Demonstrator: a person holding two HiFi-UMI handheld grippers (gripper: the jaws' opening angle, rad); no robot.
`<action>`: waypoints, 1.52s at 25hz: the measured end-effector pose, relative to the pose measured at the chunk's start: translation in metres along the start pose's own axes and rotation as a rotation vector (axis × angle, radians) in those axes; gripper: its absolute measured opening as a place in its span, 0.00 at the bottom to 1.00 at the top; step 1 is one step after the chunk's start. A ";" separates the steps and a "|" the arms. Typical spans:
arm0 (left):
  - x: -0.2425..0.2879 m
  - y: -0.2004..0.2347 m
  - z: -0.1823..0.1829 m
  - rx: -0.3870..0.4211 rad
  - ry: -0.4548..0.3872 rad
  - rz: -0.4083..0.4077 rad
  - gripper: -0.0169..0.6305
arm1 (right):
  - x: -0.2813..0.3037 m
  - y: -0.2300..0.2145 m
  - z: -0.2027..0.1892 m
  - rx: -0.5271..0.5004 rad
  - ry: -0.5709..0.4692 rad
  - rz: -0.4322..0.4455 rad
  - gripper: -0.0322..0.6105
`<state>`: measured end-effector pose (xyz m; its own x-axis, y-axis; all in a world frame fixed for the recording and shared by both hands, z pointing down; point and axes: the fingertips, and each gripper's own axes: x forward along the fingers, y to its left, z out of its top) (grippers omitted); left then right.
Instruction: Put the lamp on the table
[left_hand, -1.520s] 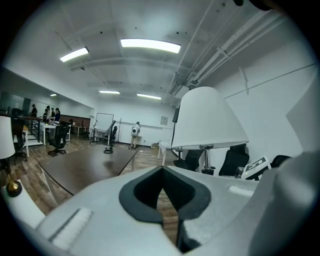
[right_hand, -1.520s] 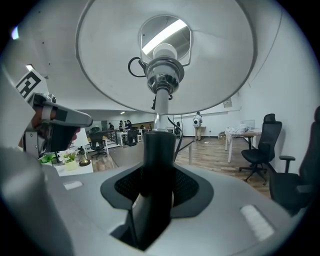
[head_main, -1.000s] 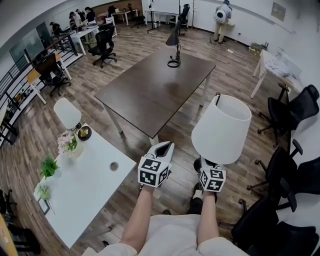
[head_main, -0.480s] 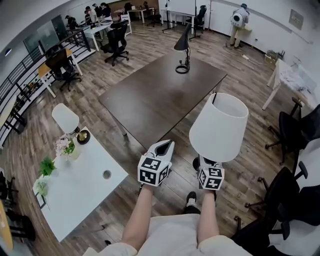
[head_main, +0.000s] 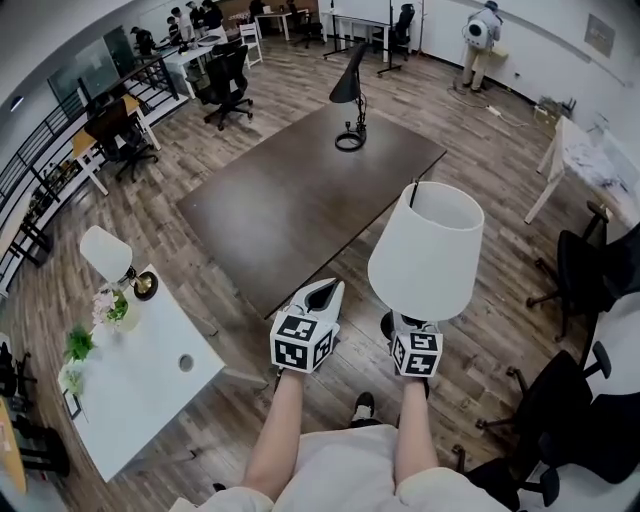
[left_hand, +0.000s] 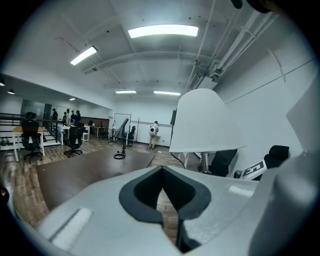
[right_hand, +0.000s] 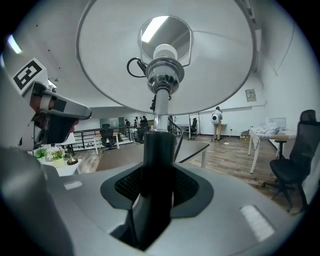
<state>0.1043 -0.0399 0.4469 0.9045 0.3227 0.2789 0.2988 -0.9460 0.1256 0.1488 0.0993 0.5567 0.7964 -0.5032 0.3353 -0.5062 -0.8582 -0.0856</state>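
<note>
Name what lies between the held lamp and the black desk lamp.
Only bare brown table; the head view shows nothing on it between the lamp, clamped in the right gripper, and the black desk lamp.

I have the lamp (head_main: 425, 250), white shade on a black stem, upright in the air beside the dark brown table (head_main: 290, 190), near its closest corner.
</note>
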 end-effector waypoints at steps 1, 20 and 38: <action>0.008 -0.003 0.001 0.000 0.003 0.001 0.03 | 0.004 -0.008 0.001 0.002 0.002 0.002 0.32; 0.116 0.004 0.004 -0.011 0.027 0.021 0.03 | 0.074 -0.093 0.002 0.011 0.030 0.013 0.32; 0.200 0.131 0.066 -0.061 -0.012 0.123 0.03 | 0.245 -0.083 0.094 -0.040 -0.001 0.164 0.32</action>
<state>0.3441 -0.1010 0.4560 0.9369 0.2032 0.2844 0.1663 -0.9748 0.1487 0.4172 0.0374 0.5577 0.7023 -0.6363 0.3192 -0.6421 -0.7598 -0.1018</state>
